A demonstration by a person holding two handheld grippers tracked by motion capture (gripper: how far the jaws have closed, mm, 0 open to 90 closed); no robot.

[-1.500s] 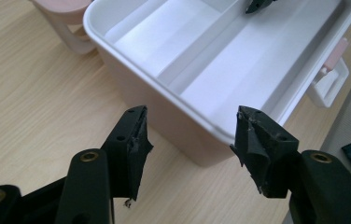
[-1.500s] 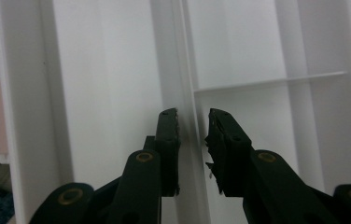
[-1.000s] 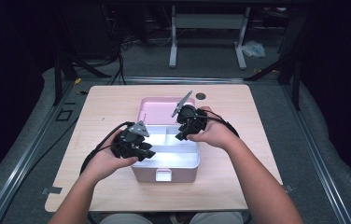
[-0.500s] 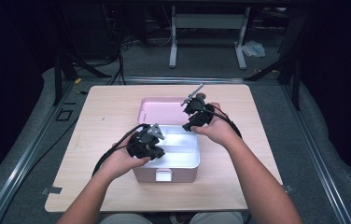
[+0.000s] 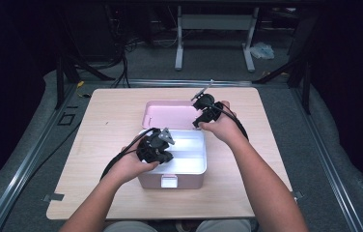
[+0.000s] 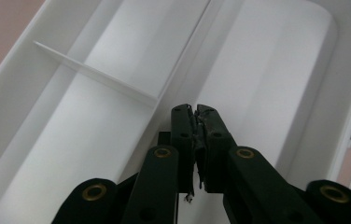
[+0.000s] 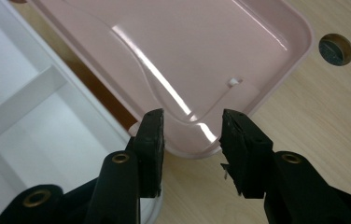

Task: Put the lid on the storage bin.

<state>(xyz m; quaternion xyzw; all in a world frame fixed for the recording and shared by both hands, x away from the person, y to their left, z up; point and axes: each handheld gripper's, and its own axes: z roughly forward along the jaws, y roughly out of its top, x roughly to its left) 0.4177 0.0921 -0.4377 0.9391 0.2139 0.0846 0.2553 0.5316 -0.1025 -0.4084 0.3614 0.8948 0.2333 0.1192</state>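
Box [image 5: 172,166] is the landmark: pink body, white compartmented insert, standing near the front middle of the wooden table [image 5: 107,121], a small latch on its front wall facing the person. Its pink lid [image 5: 170,114] lies thrown back flat on the table directly behind the box, hollow side up.

Left gripper [image 5: 156,147] hangs over the left half of the box. In the left gripper view its jaws have just been closing and now stand clenched pad against pad with nothing between them, directly above the insert's long middle divider [image 6: 183,74] (a shorter cross divider branches off to the left of it in that view).

Right gripper [image 5: 202,116] is behind the box's rear right corner, at the near right corner of the lid. In the right gripper view [image 7: 192,135] its jaws stand partly apart, released; the lid's rounded corner [image 7: 197,144] lies in the gap just beyond the pads, and whether either pad touches it cannot be told. A round hole in the tabletop [image 7: 335,49] shows beyond the lid's far corner.
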